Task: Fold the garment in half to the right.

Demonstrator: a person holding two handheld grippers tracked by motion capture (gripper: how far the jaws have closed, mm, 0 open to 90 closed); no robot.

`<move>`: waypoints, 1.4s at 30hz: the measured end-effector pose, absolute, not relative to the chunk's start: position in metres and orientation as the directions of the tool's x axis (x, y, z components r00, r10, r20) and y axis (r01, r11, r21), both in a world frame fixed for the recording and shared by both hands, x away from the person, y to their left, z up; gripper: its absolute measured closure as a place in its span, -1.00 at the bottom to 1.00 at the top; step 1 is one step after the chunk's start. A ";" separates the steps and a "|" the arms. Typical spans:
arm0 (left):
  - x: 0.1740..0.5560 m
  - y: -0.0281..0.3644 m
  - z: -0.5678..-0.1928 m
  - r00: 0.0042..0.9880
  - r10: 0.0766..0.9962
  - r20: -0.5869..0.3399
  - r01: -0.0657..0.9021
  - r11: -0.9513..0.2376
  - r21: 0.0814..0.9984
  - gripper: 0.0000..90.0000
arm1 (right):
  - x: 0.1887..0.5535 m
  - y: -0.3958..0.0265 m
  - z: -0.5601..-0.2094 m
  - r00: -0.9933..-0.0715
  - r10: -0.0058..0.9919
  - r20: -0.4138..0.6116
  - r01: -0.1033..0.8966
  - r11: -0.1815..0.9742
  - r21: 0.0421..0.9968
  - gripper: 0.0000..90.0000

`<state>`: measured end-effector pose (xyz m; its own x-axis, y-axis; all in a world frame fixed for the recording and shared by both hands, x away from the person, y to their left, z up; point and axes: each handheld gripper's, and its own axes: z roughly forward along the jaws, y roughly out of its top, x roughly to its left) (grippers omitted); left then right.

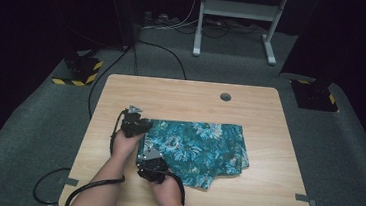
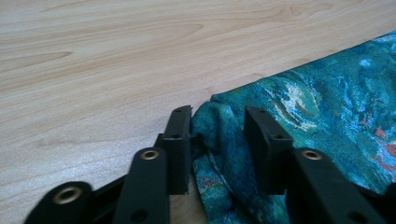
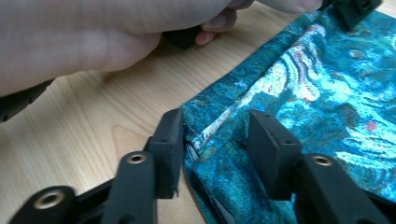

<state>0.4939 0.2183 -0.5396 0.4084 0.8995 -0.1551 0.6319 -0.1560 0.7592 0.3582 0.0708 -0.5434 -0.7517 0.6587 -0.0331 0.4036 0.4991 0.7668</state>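
So both grippers are parked at the same edge of the teal floral cloth (image 1: 194, 146), which lies folded flat on the wooden table (image 1: 186, 96), spreading away from the grippers toward the far side of them. The left gripper (image 2: 217, 126) has a bunched-up corner of the cloth sitting between its jaws; the jaws stand narrow-ish with the fabric humped up in the gap, touching the inside of one of them, but there's visible slack by the other, so it's not pinched. Same deal with the right gripper (image 3: 215, 133): the hemmed edge of the cloth runs right between its jaws, which sit partly closed around it, with daylight left on one side, so not clamped down on it. From the right gripper's own camera, the left hand (image 3: 93, 32) shows just ahead and above, close to the same cloth edge. In the high view the two grippers sit near each other, left gripper (image 1: 136, 123) a bit farther up the edge than the right gripper (image 1: 152, 156).
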 end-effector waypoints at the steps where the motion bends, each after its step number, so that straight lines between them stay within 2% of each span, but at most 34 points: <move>1: 0.494 0.217 -0.540 0.409 0.900 -0.153 0.632 -0.158 0.759 0.53 | 0.358 0.071 -0.543 -0.751 0.659 -0.034 0.403 0.499 0.767 0.34; 4: 0.493 0.215 -0.539 0.402 0.901 -0.164 0.640 -0.148 0.754 0.65 | 0.359 0.070 -0.543 -0.748 0.663 -0.028 0.409 0.493 0.768 0.38; 8: 0.492 0.214 -0.540 0.393 0.899 -0.192 0.653 -0.127 0.747 0.77 | 0.358 0.070 -0.543 -0.734 0.678 -0.034 0.415 0.488 0.768 0.55; 14: 0.490 0.212 -0.540 0.377 0.906 -0.192 0.655 -0.114 0.747 0.83 | 0.362 0.065 -0.543 -0.713 0.701 -0.001 0.446 0.454 0.772 0.84; 27: 0.485 0.212 -0.535 0.336 0.919 -0.204 0.644 -0.067 0.762 0.86 | 0.356 0.069 -0.540 -0.705 0.708 -0.040 0.423 0.465 0.778 0.89; 42: 0.468 0.250 -0.516 0.289 0.936 -0.199 0.619 -0.024 0.785 0.86 | 0.344 0.094 -0.520 -0.740 0.672 -0.018 0.374 0.433 0.820 0.89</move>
